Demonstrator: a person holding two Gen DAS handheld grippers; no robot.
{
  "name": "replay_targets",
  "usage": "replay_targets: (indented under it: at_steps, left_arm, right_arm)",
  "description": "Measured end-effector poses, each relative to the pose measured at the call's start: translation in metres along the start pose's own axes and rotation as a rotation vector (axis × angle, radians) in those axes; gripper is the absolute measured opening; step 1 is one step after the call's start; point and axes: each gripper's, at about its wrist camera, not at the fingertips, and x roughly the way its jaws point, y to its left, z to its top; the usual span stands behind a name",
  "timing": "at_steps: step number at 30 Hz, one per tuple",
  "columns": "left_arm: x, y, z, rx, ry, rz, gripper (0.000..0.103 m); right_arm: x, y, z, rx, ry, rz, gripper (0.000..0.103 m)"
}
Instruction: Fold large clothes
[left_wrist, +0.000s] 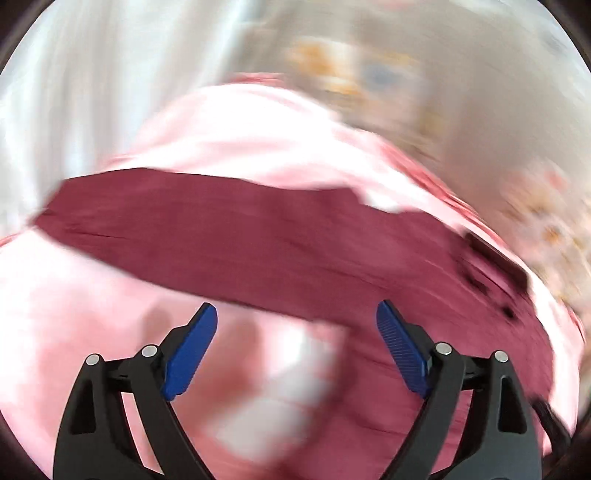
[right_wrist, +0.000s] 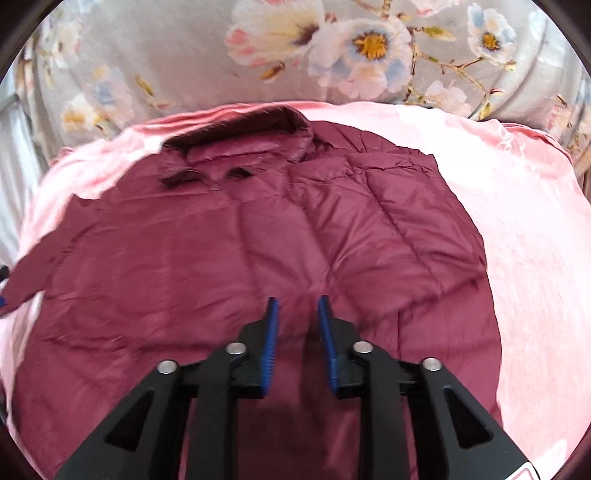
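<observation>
On the left wrist view, heavy blur: our left gripper (left_wrist: 296, 314) has its jaws spread wide, nothing between them, over the pink bedsheet (left_wrist: 229, 136), with the maroon puffer jacket (left_wrist: 258, 236) just ahead.

Right wrist view: our right gripper (right_wrist: 297, 308) is narrowly parted, gripping nothing, above the jacket, which is spread flat on the bedsheet, collar (right_wrist: 243, 147) toward the floral duvet (right_wrist: 166, 55).

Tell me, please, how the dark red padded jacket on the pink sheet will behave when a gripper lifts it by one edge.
The jacket would probably flop and sag, since it already lies in soft creases. Its quilted panels look puffy, so it is likely light for its size and springs back when folded. The fabric has a slight sheen and may slip between the pads.
</observation>
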Motion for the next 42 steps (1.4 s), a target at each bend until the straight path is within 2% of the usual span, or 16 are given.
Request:
replay_targets:
  at_steps: [2, 7, 10, 13, 14, 16, 17, 18, 20, 22, 25, 27, 30, 33, 37, 42]
  left_arm:
    - [0.010, 0.056, 0.017, -0.122, 0.009, 0.051, 0.086]
    - [0.023, 0.149, 0.035, -0.325, -0.011, 0.164, 0.085]
    - [0.030, 0.176, 0.044, -0.391, -0.023, 0.168, 0.085]
    - [0.041, 0.187, 0.048, -0.436, -0.009, 0.168, 0.077]
    - [0.043, 0.187, 0.051, -0.433, -0.011, 0.180, 0.070]
    - [0.048, 0.183, 0.057, -0.405, -0.006, 0.198, 0.050]
    - [0.048, 0.179, 0.061, -0.395, -0.003, 0.199, 0.029]
    - [0.050, 0.175, 0.067, -0.379, 0.003, 0.192, 0.013]
    - [0.044, 0.163, 0.075, -0.354, -0.009, 0.165, 0.006]
    - [0.026, 0.138, 0.086, -0.299, -0.057, 0.139, 0.004]
    - [-0.007, 0.076, 0.103, -0.167, -0.136, 0.072, 0.003]
    - [-0.034, 0.014, 0.109, -0.046, -0.186, -0.003, 0.003]
    - [-0.064, -0.069, 0.104, 0.109, -0.215, -0.131, 0.003]
    - [-0.087, -0.155, 0.077, 0.285, -0.226, -0.242, 0.003]
    - [-0.093, -0.245, 0.022, 0.459, -0.162, -0.366, 0.003]
    - [-0.073, -0.309, -0.043, 0.559, -0.053, -0.427, 0.003]
  right_arm:
    - [-0.011, 0.008, -0.009, -0.012, 0.000, 0.025, 0.030]
    - [-0.021, 0.031, -0.028, -0.053, 0.014, 0.058, 0.031]
    - [-0.019, 0.047, -0.039, -0.104, 0.018, 0.041, 0.032]
    - [-0.014, 0.057, -0.048, -0.145, 0.020, 0.013, 0.037]
    - [-0.012, 0.060, -0.052, -0.155, 0.019, 0.005, 0.037]
    - [-0.011, 0.062, -0.055, -0.162, 0.015, -0.008, 0.038]
    - [-0.011, 0.062, -0.055, -0.159, 0.016, -0.008, 0.038]
    - [-0.010, 0.060, -0.055, -0.151, 0.017, -0.003, 0.038]
    - [-0.010, 0.056, -0.055, -0.131, 0.018, 0.011, 0.038]
    - [-0.010, 0.053, -0.055, -0.110, 0.018, 0.022, 0.038]
    - [-0.010, 0.052, -0.056, -0.105, 0.016, 0.026, 0.038]
    - [-0.010, 0.053, -0.055, -0.106, 0.013, 0.026, 0.039]
    - [-0.012, 0.051, -0.055, -0.096, 0.003, 0.036, 0.039]
    - [-0.017, 0.044, -0.053, -0.068, -0.011, 0.062, 0.039]
    - [-0.028, 0.034, -0.050, -0.041, -0.035, 0.082, 0.039]
    - [-0.043, 0.008, -0.048, -0.014, -0.052, 0.071, 0.039]
